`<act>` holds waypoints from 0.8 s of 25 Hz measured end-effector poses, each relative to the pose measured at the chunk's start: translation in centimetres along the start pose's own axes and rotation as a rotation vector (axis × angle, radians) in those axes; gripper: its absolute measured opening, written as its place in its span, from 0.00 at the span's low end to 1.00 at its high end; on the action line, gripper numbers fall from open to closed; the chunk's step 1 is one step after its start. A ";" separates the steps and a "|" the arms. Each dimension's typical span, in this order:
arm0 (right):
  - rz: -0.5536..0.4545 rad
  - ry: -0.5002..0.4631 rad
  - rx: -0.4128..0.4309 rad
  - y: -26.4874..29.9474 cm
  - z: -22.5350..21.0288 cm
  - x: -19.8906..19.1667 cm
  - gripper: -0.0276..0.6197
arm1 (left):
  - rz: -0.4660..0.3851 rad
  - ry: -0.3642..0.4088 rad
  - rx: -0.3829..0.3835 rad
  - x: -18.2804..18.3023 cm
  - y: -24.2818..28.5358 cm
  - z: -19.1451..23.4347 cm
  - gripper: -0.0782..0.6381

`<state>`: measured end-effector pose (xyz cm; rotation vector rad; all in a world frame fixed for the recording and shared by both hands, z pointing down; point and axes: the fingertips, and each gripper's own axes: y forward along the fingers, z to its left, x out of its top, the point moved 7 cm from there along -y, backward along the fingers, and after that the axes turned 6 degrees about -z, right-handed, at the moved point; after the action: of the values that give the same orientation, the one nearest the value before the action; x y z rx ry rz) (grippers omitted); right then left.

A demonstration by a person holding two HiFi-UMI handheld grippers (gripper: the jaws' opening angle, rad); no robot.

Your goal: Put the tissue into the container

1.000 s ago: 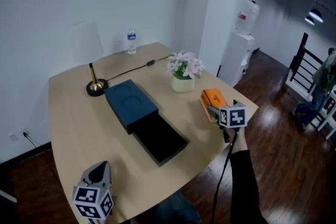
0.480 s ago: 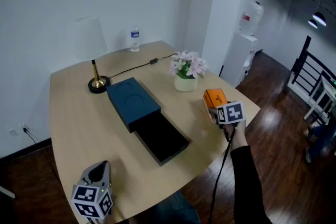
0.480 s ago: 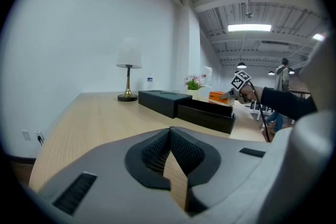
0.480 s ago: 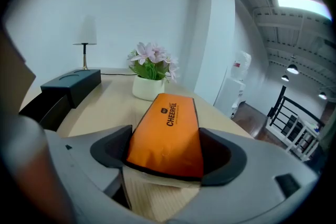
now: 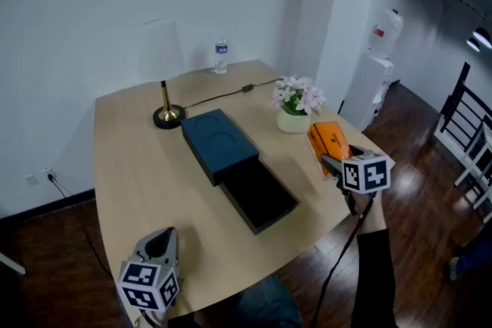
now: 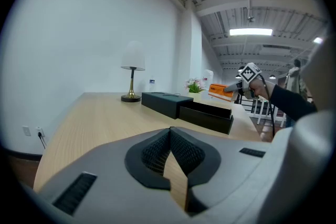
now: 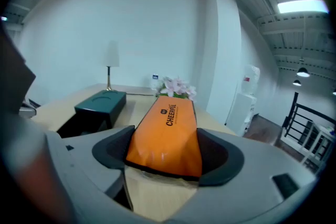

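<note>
An orange tissue pack lies near the table's right edge, in front of the flower pot. My right gripper has the pack's near end between its jaws. In the right gripper view the jaws are closing and both pads touch the sides of the pack. The container is a dark blue box with its black drawer pulled out, in the middle of the table and left of the pack. My left gripper hovers at the table's near edge, jaws shut on nothing.
A lamp, a water bottle and a black cable are at the back of the table. A pot of pink flowers stands just behind the pack. The table's edge is under my right hand.
The head view has swung, so the whole table sits further right in it. My right gripper stays at the orange pack's near end. The left gripper has barely moved.
</note>
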<state>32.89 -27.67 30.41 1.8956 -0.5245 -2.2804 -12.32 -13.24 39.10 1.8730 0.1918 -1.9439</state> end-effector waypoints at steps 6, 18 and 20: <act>-0.095 -0.031 0.208 -3.2 8.9 3.3 0.63 | -0.007 0.003 -0.015 0.4 -0.5 -0.6 0.11; 0.060 -0.139 0.360 -1.1 19.8 -1.6 0.63 | -0.020 -0.001 0.001 0.3 -1.5 -0.3 0.11; 0.085 -0.162 0.359 -0.4 20.3 -2.3 0.63 | -0.022 -0.004 0.008 0.3 -1.6 0.0 0.11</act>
<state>13.69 -22.91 35.48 1.7898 -1.0787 -2.4262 -12.95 -11.84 38.47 1.8792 0.2052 -1.9656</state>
